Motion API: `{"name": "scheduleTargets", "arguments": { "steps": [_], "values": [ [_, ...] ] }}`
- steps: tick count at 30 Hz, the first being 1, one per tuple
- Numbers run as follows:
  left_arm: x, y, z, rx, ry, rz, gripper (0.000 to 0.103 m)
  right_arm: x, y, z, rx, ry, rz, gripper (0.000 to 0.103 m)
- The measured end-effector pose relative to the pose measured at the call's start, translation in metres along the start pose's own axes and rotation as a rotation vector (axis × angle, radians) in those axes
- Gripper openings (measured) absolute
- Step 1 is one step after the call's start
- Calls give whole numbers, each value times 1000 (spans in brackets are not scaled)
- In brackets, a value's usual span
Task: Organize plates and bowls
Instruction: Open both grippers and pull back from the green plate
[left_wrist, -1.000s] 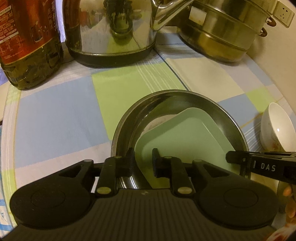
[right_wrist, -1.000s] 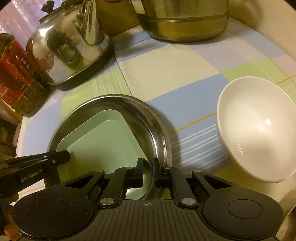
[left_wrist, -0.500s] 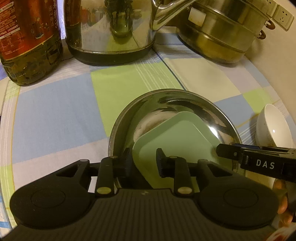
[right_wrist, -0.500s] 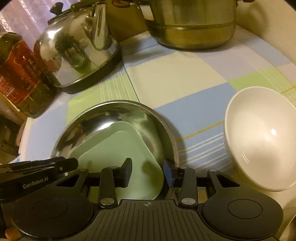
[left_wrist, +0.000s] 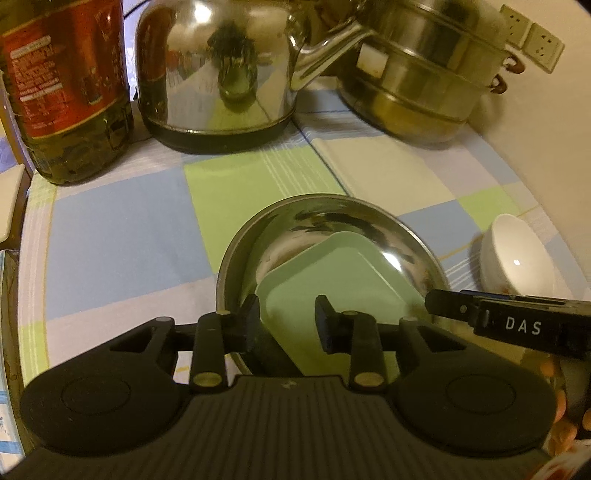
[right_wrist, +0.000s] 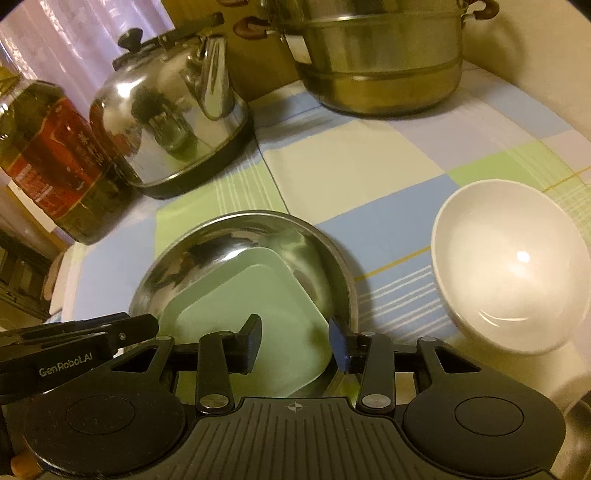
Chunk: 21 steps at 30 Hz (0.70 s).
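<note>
I've let go, both my left gripper (left_wrist: 288, 319) and right gripper (right_wrist: 295, 343) now unclenched and lifted off, green plate (left_wrist: 340, 273) nested in steel pan (left_wrist: 314, 210), white bowl (right_wrist: 509, 266) next.

Setting: home kitchen. Evidence: bench (left_wrist: 122, 236) covered with a checked cloth in blue, green and cream. At the back stand a polished steel kettle (left_wrist: 218, 70), a tiered steel steamer pot (left_wrist: 424, 77) and a large bottle of cooking oil (left_wrist: 70, 88) with a red label. Tableware on the cloth: a steel dish (right_wrist: 236, 243) and a white bowl (right_wrist: 506, 273). Wall sockets (left_wrist: 535, 40) on the pale wall behind the pot.
</note>
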<state>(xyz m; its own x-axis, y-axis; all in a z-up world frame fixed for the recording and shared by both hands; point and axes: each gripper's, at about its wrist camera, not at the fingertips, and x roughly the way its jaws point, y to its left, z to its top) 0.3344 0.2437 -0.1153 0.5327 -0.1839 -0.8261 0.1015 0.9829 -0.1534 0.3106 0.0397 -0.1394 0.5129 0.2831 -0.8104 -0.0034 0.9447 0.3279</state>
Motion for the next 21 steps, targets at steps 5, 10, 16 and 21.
{"name": "scheduleTargets", "arguments": {
  "steps": [5,10,16,21],
  "values": [
    [-29,-5,-9,-11,-30,-30,31,-29,1,-10,12,-26,16,41],
    [-59,-15,-26,15,-58,-31,33,-61,0,-26,39,-44,35,41],
    [-96,-28,-50,15,-93,-40,33,-103,-7,-50,50,-57,56,42],
    [-130,-42,-75,-15,-119,-28,33,-130,-15,-64,23,-46,89,42]
  ]
}}
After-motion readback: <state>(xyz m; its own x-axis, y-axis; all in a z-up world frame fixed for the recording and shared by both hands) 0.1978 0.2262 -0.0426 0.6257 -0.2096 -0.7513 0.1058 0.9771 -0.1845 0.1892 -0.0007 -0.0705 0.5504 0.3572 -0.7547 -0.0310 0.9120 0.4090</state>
